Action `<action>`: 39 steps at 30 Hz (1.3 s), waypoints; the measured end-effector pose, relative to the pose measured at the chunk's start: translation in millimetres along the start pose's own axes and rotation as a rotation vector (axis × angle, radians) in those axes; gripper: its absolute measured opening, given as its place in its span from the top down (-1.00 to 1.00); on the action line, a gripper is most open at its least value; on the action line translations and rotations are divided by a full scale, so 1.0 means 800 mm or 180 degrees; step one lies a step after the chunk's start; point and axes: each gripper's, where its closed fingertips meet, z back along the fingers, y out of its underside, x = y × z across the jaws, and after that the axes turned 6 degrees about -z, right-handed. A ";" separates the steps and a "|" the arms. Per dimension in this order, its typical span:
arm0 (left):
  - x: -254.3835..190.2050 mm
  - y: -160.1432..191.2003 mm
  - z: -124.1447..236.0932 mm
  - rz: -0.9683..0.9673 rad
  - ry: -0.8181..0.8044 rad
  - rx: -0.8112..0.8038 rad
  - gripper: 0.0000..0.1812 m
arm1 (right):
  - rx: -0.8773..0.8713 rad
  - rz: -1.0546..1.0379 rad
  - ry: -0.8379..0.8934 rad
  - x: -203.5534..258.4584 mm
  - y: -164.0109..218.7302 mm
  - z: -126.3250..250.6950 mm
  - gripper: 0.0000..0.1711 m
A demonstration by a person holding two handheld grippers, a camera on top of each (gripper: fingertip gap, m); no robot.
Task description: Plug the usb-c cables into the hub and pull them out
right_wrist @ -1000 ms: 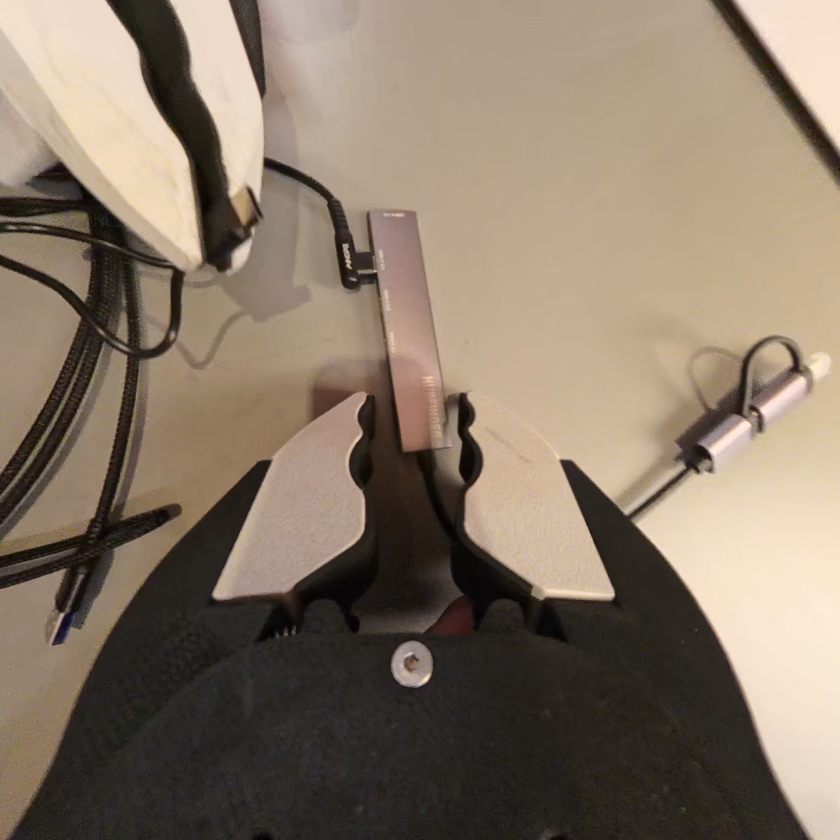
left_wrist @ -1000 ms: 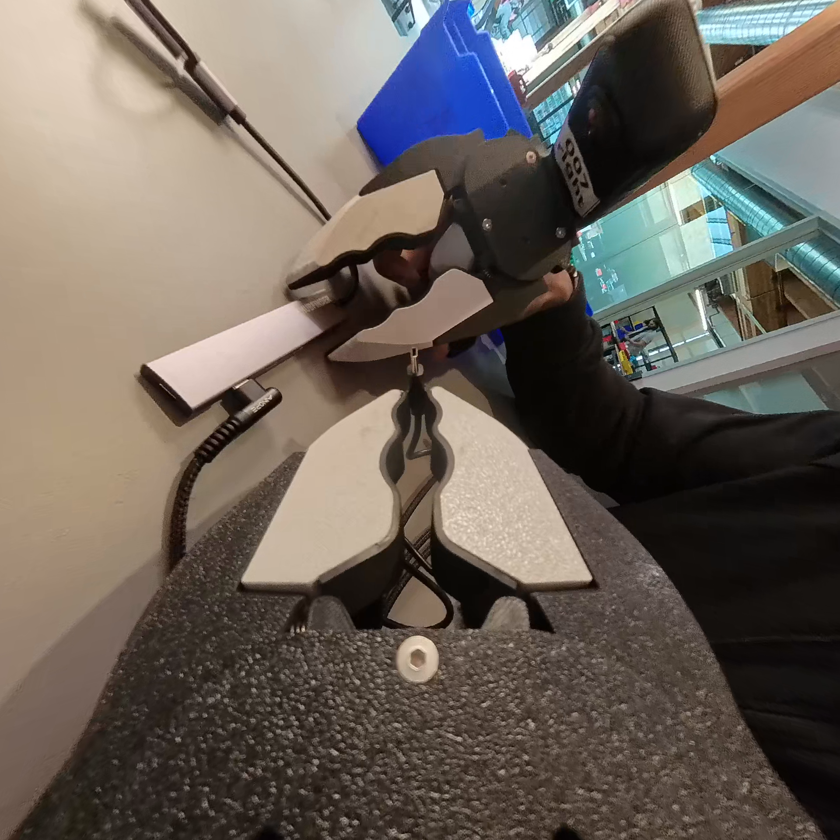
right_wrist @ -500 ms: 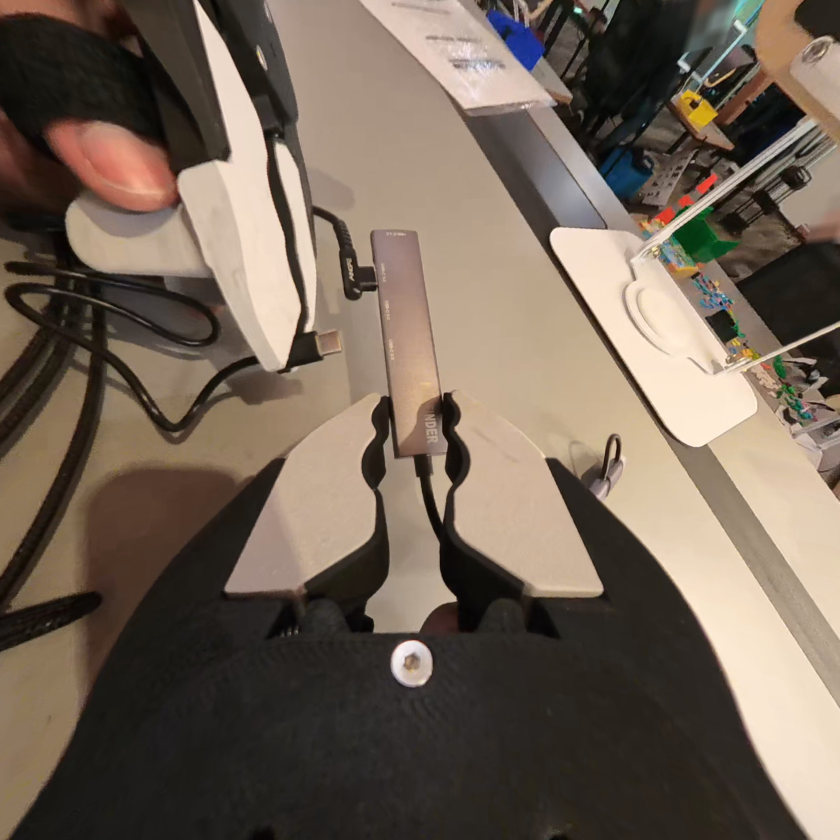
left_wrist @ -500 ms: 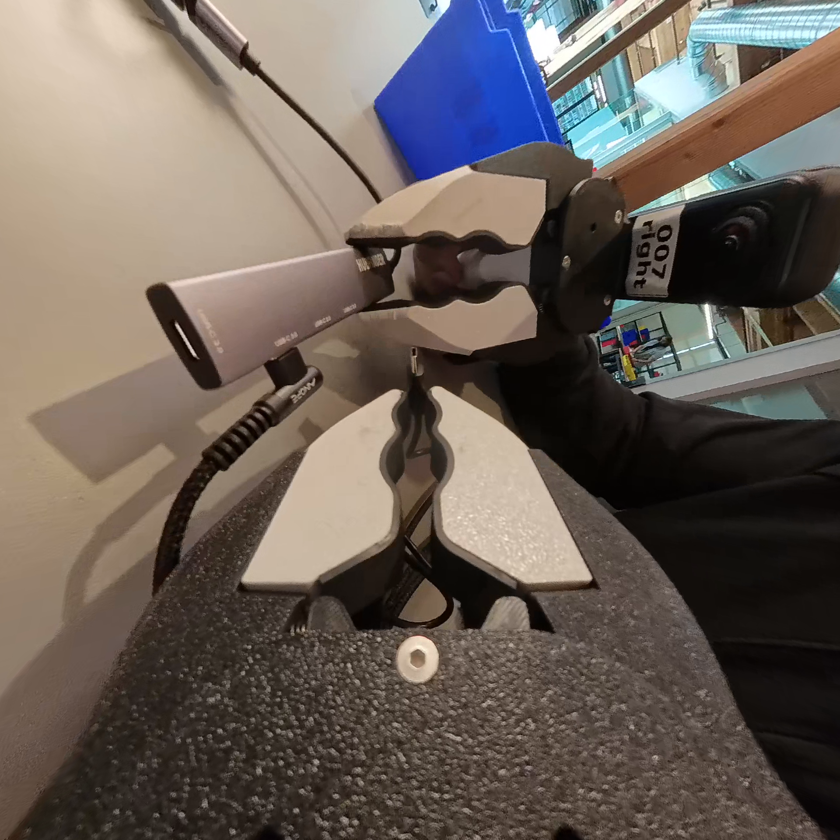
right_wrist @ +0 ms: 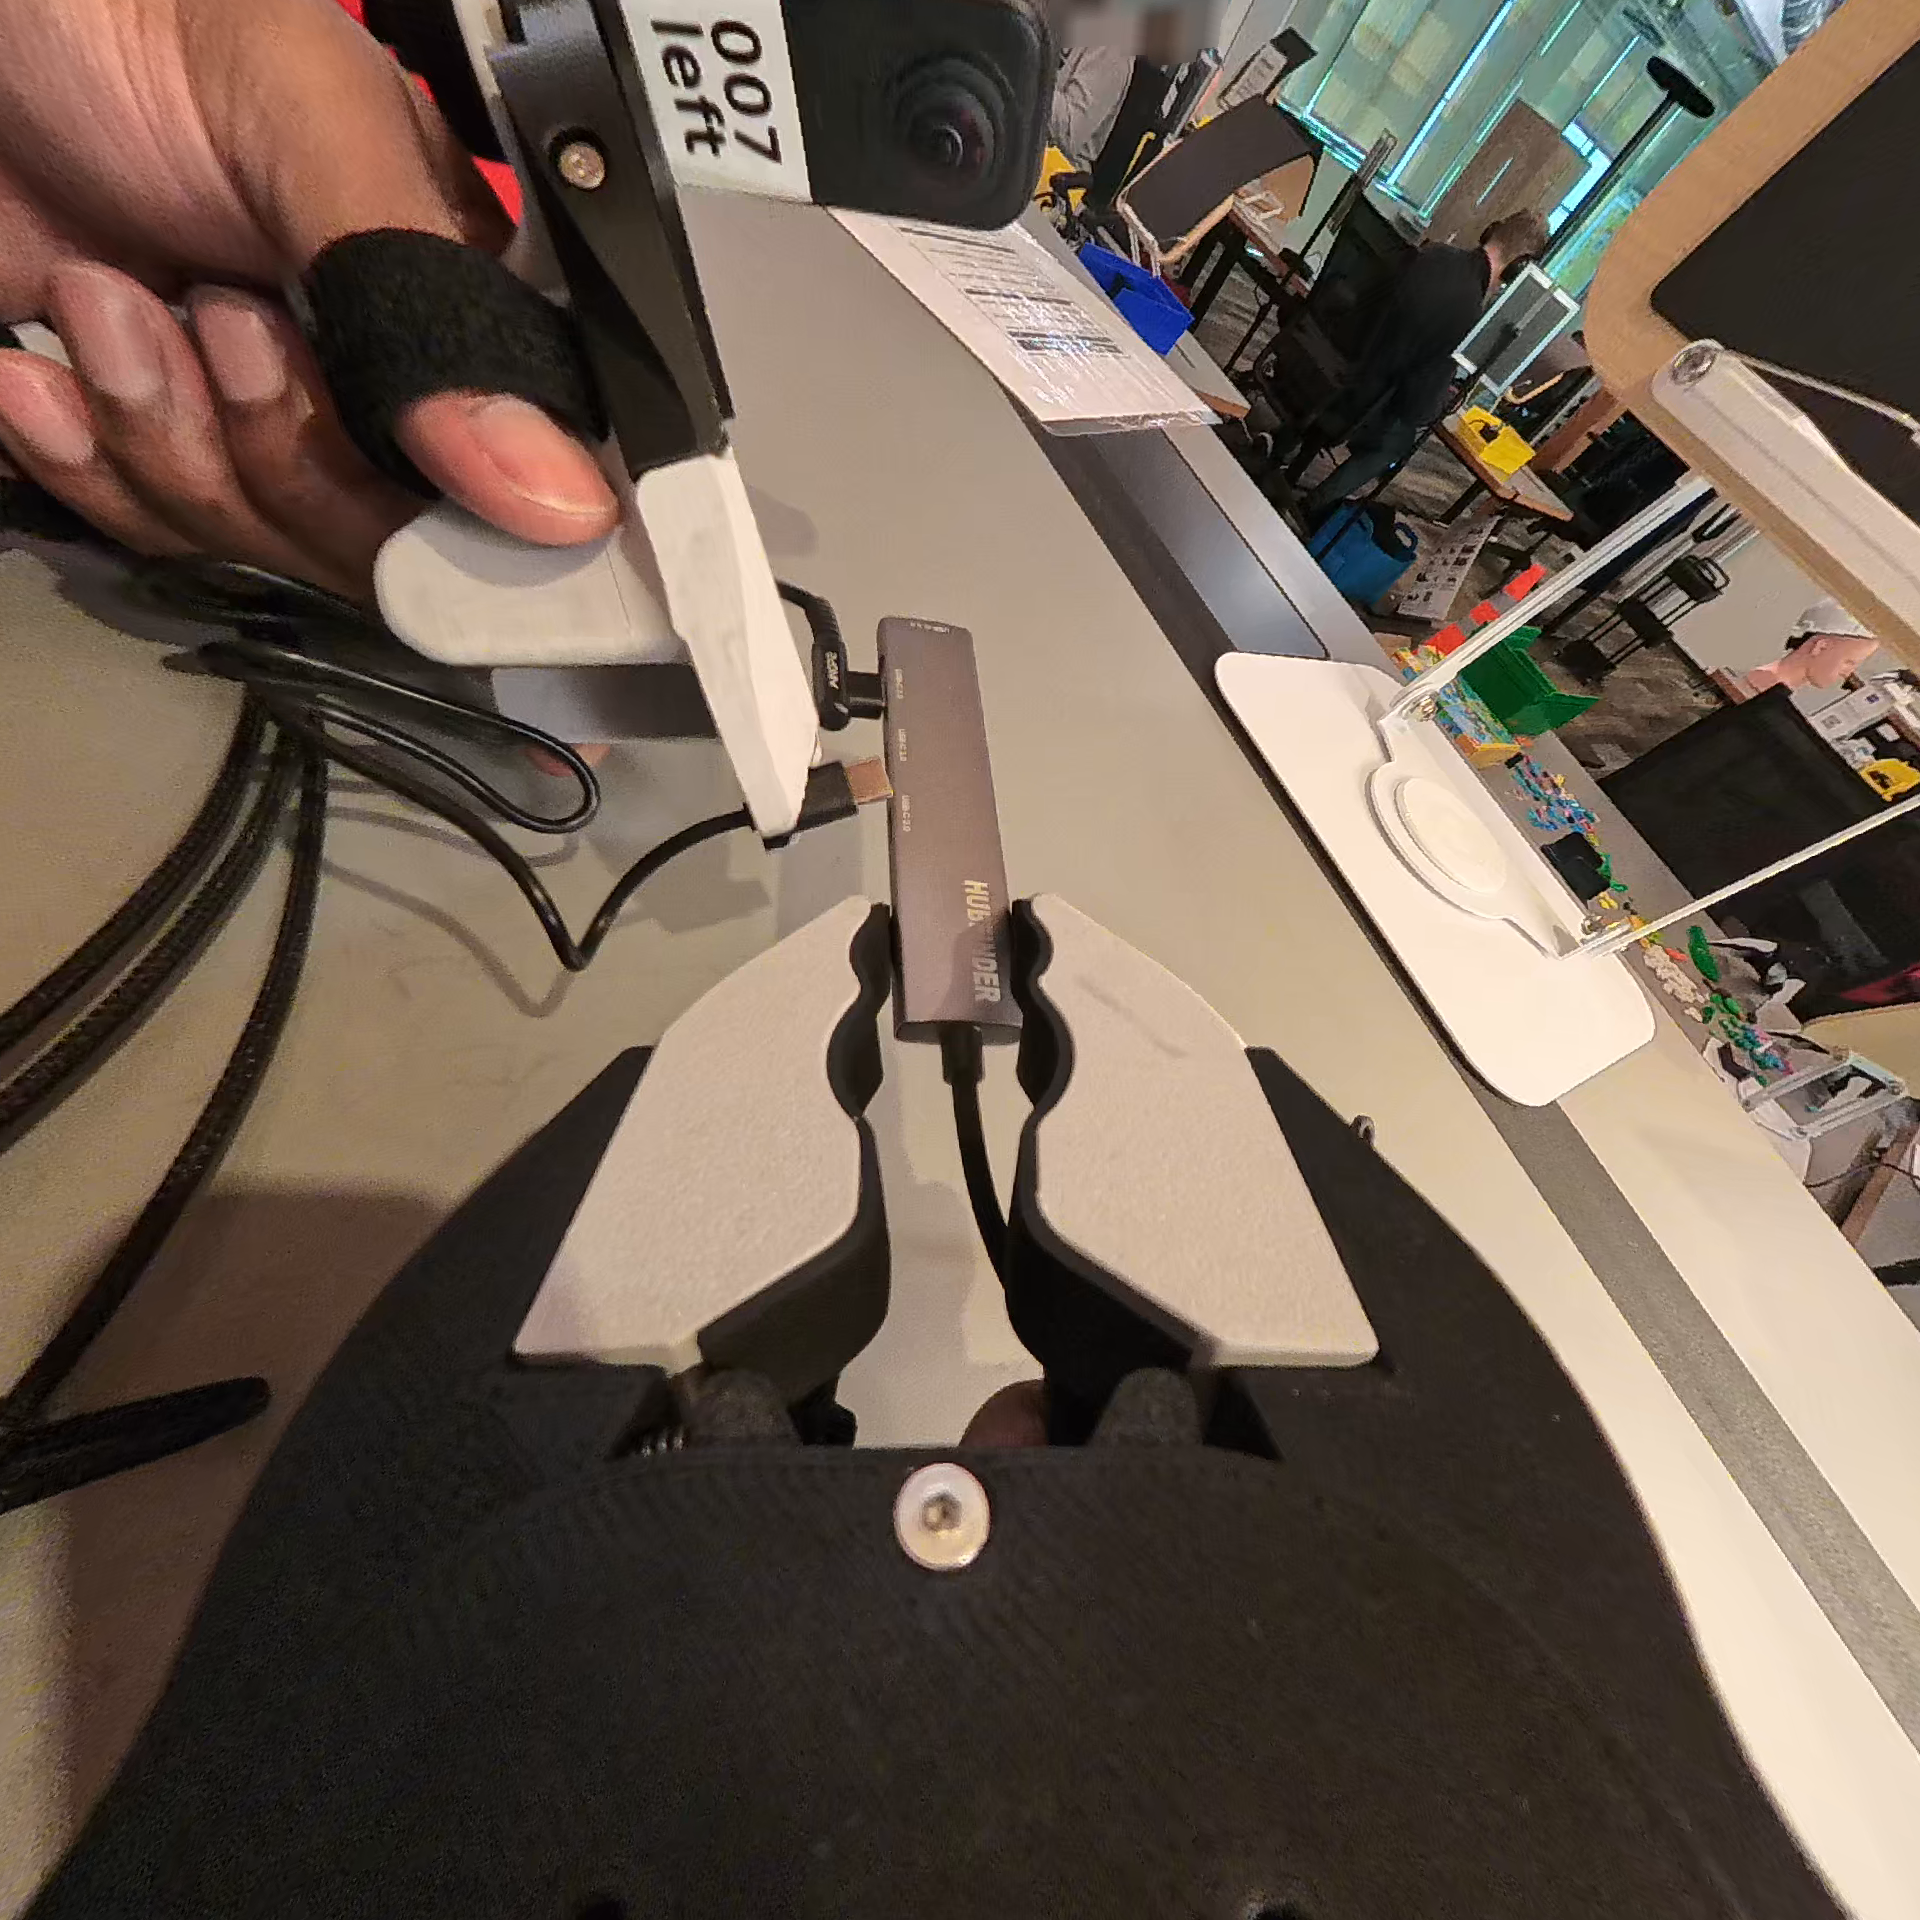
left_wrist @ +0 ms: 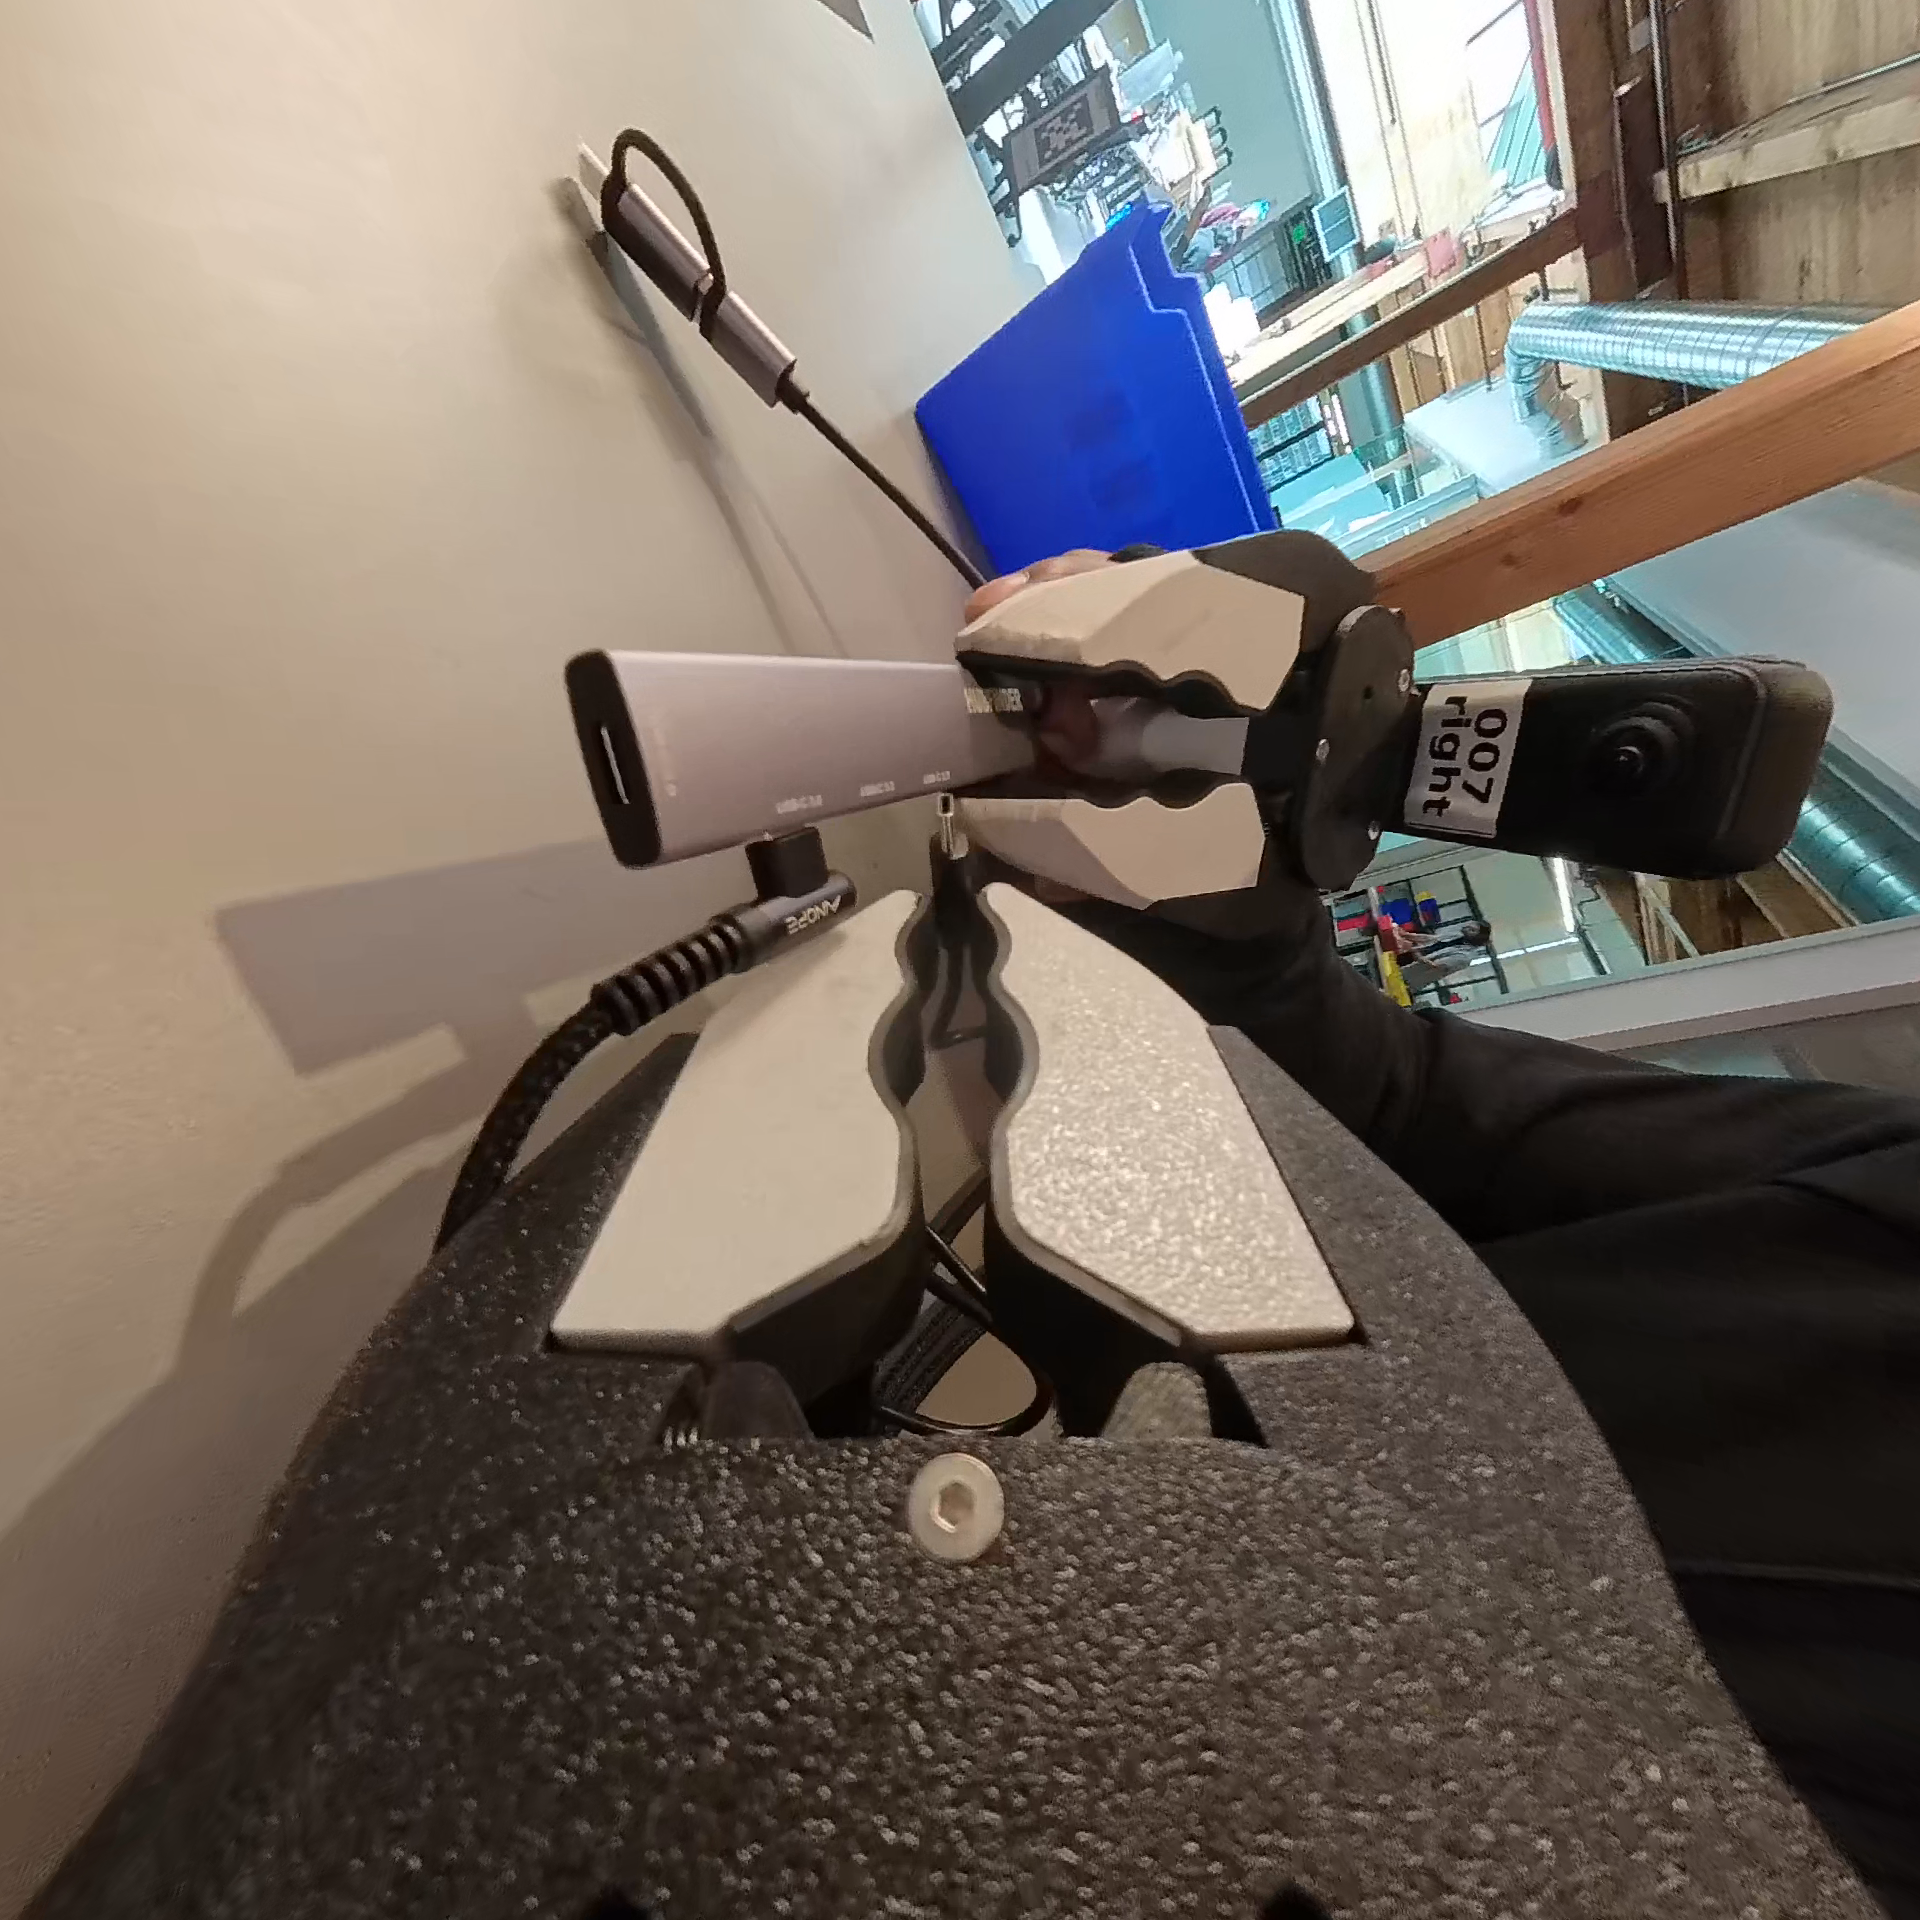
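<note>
Two tongs working above the bench (right_wrist: pixel 1091 644): right tongs (right_wrist: pixel 951 935) gripping the grey hub (right_wrist: pixel 940 831) aloft, left tongs (left_wrist: pixel 951 914) clenching a usb-c plug (right_wrist: pixel 857 784) just beside its side ports.

Left wrist view: sits behind the left gripper (left_wrist: pixel 951 935), rolled sideways so the table (left_wrist: pixel 260 520) stands like a wall at left; faces the hub (left_wrist: pixel 790 753) from its port side, close.
Right wrist view: sits behind the right gripper (right_wrist: pixel 951 935), looks along the hub (right_wrist: pixel 940 821) from its cable end, tilted down over the table (right_wrist: pixel 1039 623); close.
Shared: hub, both grippers, angled plug (left_wrist: pixel 800 868) (right_wrist: pixel 836 681) on the hub's side, table beside the hub.
Cross-sight: each view shows the other gripper's camera beyond the hub.
</note>
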 end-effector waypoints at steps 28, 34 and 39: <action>-0.030 -0.111 0.108 -0.4004 -0.4237 -0.0318 0.93 | 0.0317 -0.1310 0.0945 -0.048 0.017 -0.003 0.74; 0.020 -0.071 0.038 -0.4391 -0.4060 0.0625 0.93 | 0.0310 -0.1596 0.0812 -0.041 0.017 -0.004 0.74; 0.041 -0.056 0.010 -0.4620 -0.4014 0.0944 0.93 | 0.0320 -0.1778 0.0642 -0.031 0.016 -0.006 0.74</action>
